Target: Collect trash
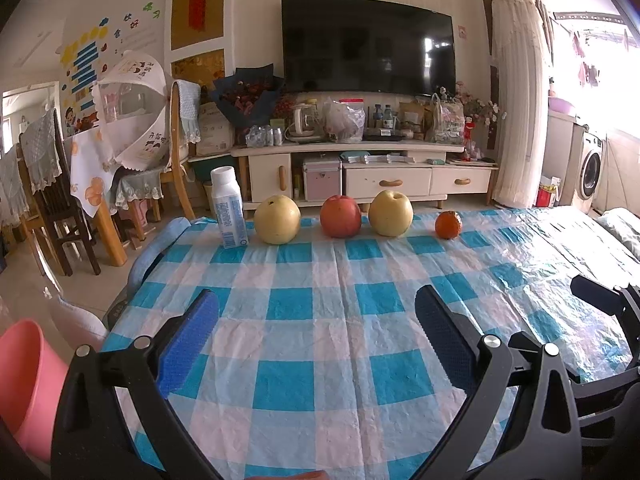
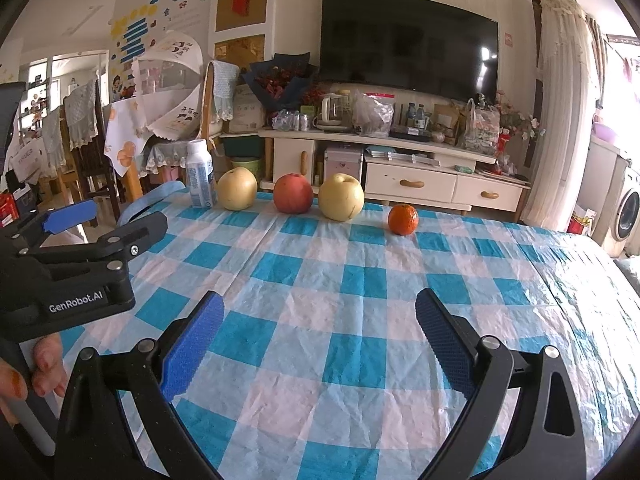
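Desk (image 1: 320, 320) covered with a blue-and-white checked cloth. Along its far edge, left to right: an upright white milk bottle (image 1: 227, 208), a yellow pear (image 1: 277, 219), a red apple (image 1: 340, 216), a second yellow pear (image 1: 390, 213) and a small orange (image 1: 448, 224), each standing apart from its neighbour. Left tool (image 1: 316, 340) and right tool (image 2: 320, 344) hover over the near cloth, both with blue-padded fingers spread wide and holding nothing. A pink bin (image 1: 24, 384) stands below the desk's left edge, beside the left tool.
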Demonstrator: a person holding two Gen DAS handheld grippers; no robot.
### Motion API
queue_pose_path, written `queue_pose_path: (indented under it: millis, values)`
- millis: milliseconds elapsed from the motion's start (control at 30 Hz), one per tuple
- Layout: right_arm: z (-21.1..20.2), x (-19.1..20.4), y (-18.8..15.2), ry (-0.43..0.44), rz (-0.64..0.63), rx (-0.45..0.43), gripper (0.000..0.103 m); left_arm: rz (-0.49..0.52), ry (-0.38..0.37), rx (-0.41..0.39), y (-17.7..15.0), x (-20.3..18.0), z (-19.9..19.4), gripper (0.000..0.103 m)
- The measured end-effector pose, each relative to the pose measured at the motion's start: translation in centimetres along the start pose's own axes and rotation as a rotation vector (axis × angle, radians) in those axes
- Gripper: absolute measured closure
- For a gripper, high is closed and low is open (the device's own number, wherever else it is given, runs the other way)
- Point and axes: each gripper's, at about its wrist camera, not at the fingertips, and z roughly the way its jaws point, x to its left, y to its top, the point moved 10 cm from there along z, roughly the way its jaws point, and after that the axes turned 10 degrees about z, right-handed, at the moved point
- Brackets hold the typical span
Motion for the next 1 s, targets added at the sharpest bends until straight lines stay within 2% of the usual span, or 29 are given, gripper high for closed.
queue_pose_path:
  millis: [567, 733, 867, 1000]
  values:
    - [1.5, 0.2, -0.3, 0.029, 0.025, 0.051, 0.008, 0.024, 0.013, 0.017, -1.0, 0.2, 0.5, 0.004]
    - [3.7, -1.5, -1.7, 0.005, 0.103, 0.143, 0.008, 0.061, 0.017, 0.148, -4.2, 0.2, 3.3, 0.004]
    - [6.0, -3.5, -4.1, -0.056, 0.168, 0.252, 0.008, 0.028, -0.021, 0.303, -7.5, 0.6, 5.8, 0.004]
    - [7.7, -4.8, -6.2, -0.094, 0.201, 0.342, 0.008, 0.015, -0.026, 0.382, -9.6, 1.4, 7.1, 0.004]
